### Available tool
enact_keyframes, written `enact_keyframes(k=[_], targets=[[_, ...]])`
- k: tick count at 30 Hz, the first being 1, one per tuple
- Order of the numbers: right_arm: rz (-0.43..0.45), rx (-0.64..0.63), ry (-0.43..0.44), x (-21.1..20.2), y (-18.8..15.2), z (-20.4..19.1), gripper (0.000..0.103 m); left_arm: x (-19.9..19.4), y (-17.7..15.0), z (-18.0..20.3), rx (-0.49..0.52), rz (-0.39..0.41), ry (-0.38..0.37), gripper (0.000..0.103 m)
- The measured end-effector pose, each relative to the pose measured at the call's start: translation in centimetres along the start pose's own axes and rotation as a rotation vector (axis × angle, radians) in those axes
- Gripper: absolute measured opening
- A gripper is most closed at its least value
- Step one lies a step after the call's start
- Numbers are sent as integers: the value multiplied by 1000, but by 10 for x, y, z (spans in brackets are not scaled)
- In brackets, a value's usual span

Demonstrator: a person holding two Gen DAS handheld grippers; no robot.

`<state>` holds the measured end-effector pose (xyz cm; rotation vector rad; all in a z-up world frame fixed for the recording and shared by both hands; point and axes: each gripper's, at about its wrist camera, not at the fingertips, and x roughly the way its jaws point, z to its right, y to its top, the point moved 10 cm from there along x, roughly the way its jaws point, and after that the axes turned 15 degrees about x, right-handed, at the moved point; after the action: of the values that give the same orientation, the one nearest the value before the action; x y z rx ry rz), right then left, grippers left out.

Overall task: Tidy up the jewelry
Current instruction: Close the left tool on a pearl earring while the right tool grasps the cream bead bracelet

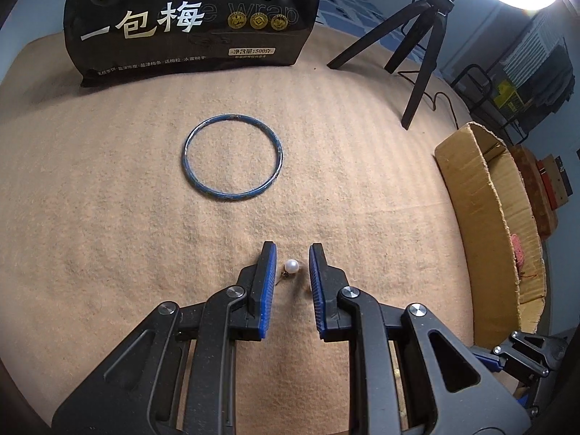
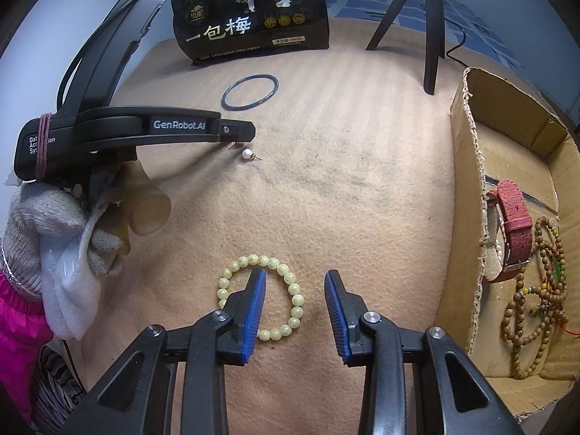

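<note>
Tan felt mat [image 1: 108, 217] carries one black snack bag [image 1: 188, 18] and one tripod [image 1: 417, 54] at the far edge, a cardboard box [image 2: 467, 181] on the right. Loose on it: one blue bangle [image 1: 232, 159], one pearl earring [image 1: 291, 266], one pale bead bracelet [image 2: 293, 297]. Inside the box lie a red-strapped watch [image 2: 514, 224] and brown bead strands [image 2: 525, 311]. Left gripper [image 1: 292, 257] sits low, jaws parted around the earring, not touching. Right gripper [image 2: 294, 282] hovers open and empty, its left finger over the bracelet

Black plastic two-finger left gripper [image 1: 292, 253] with ribbed blue pads and silver screws; white "GenRobot.AI" lettering; grey knitted glove [image 2: 40, 217]; bright pink sleeve [image 2: 18, 311].
</note>
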<state>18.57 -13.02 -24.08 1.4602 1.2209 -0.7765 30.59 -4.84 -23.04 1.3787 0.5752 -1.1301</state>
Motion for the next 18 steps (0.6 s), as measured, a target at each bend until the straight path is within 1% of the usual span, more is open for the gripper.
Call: enact_keyframes(k=[3,9,11,13,14,15,18], targets=[[-8,-8,-8,5,-2,-2,32,3,-3,-1,6,-9,3,9],[-25,-24,-46,17,-5,-1,29,6,-2,-3,1,-7,10,6],[-28,-28,-59,21,-6,0,25,5,-3,-4,-1,-6,9,6],[-28,-34,-65,23,-5,-1,17,4,-3,-5,-4,-4,10,6],[-27,-35,-65,23,-5,-1,14,1,-4,-6,-4,-3,10,6],[-26,-34,-62,23,-5,0,6,0,-4,-7,-5,-2,13,6],[-13,-30,-55,20,-4,-2,5,-7,-5,-11,-8,7,21,6]])
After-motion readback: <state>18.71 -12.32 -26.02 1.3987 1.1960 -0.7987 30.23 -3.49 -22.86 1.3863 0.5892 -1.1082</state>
